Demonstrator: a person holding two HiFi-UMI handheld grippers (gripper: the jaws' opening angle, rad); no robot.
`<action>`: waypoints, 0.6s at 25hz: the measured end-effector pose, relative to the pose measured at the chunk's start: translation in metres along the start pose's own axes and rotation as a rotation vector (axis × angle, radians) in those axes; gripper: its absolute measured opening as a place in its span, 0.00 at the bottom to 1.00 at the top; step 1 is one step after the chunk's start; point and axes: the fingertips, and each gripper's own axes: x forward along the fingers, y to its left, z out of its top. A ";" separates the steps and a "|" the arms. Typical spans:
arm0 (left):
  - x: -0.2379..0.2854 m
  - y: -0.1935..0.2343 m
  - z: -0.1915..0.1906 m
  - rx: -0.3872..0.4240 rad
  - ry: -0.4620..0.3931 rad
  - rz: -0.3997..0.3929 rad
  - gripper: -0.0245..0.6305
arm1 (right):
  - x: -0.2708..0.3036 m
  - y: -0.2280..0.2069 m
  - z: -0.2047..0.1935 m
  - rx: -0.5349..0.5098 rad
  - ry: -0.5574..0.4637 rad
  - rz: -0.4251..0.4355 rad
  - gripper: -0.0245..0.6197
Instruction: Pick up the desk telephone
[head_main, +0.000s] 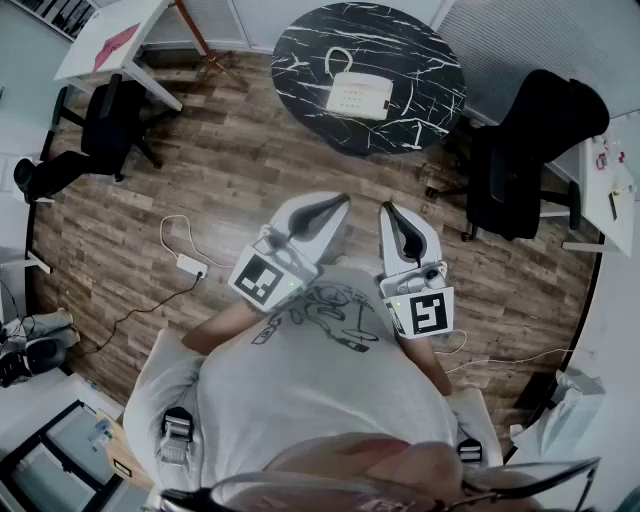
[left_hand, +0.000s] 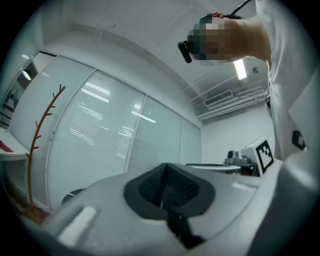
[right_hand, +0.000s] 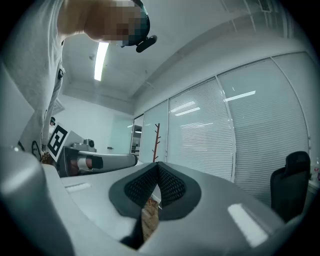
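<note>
A white desk telephone (head_main: 357, 94) with its handset and a looped cord lies on a round black marble table (head_main: 300, 40) at the top of the head view. My left gripper (head_main: 338, 203) and right gripper (head_main: 387, 209) are held side by side close to my chest, well short of the table, over the wood floor. Both are shut with nothing between the pads. In the left gripper view the dark pads (left_hand: 167, 187) meet. The right gripper view shows its pads (right_hand: 157, 186) pressed together too. Neither gripper view shows the telephone.
A black office chair (head_main: 530, 150) stands right of the table, another (head_main: 95, 130) at the left beside a white desk (head_main: 110, 40). A white power strip with cable (head_main: 190, 265) lies on the floor. A coat stand (right_hand: 156, 141) stands by glass walls with blinds.
</note>
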 end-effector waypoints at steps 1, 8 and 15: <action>0.000 0.000 0.000 -0.001 0.000 -0.002 0.04 | 0.001 0.000 0.000 0.002 -0.001 0.001 0.05; 0.004 0.001 -0.003 -0.015 0.008 0.001 0.04 | 0.001 -0.006 -0.004 0.021 0.003 -0.005 0.05; 0.014 -0.008 -0.010 -0.020 0.021 0.010 0.04 | -0.011 -0.021 -0.004 0.039 -0.003 -0.017 0.05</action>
